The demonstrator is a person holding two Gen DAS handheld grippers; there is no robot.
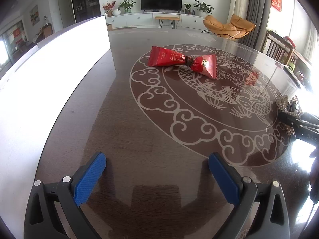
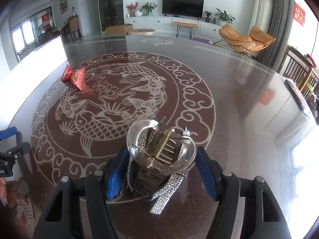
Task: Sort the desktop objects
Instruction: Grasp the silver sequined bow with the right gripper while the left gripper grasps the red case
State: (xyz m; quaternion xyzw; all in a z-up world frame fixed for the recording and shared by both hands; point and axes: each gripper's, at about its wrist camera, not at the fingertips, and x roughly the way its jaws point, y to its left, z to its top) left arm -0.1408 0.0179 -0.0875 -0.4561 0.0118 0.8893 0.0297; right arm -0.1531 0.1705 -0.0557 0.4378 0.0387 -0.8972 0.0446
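A clear hair claw clip with rhinestone strips and a brass spring stands between the blue pads of my right gripper, which is shut on it just above the table. In the left wrist view that gripper and the clip show at the right edge. A red wrapped packet, pinched in the middle by a dark band, lies on the table's fish pattern, also visible as the red packet at far left. My left gripper hangs open and empty over the near table.
The round dark table has a glossy glass top with a pale fish and cloud design. A bright white box stands along its left side. Wooden chairs stand beyond the right rim. A person's hand shows at the left edge.
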